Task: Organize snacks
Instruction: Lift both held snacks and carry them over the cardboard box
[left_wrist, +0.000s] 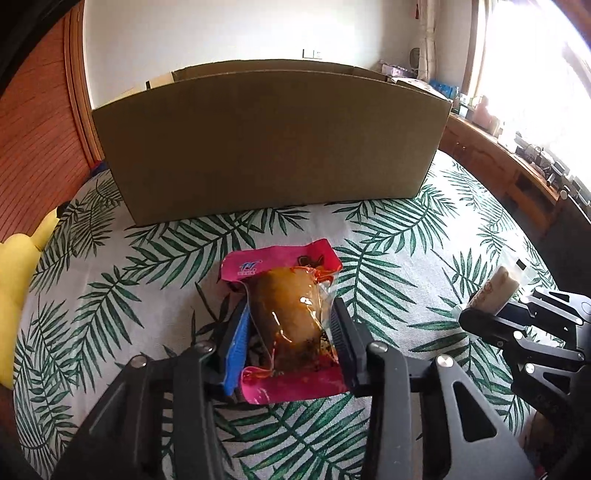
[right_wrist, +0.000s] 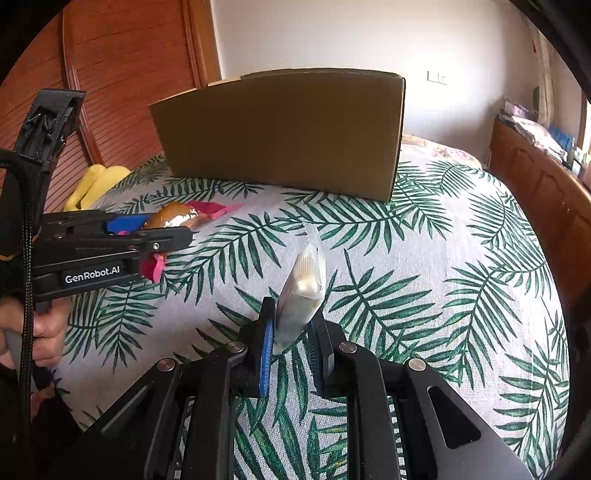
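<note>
My left gripper (left_wrist: 290, 328) is shut on a pink snack packet (left_wrist: 286, 314) with a brown glazed piece inside, held above the leaf-print cloth. It also shows in the right wrist view (right_wrist: 177, 219) at the left. My right gripper (right_wrist: 295, 332) is shut on a white wrapped snack (right_wrist: 303, 291), held upright above the cloth; it also shows at the right of the left wrist view (left_wrist: 493, 291). A brown cardboard box (left_wrist: 269, 144) stands behind both, its near wall facing me; its inside is hidden. It also shows in the right wrist view (right_wrist: 284, 129).
The leaf-print cloth (right_wrist: 443, 258) covers a bed-like surface. A yellow plush item (left_wrist: 18, 280) lies at the left edge. A wooden cabinet (right_wrist: 546, 192) with clutter runs along the right. A wooden slatted door (right_wrist: 110, 74) stands at the left.
</note>
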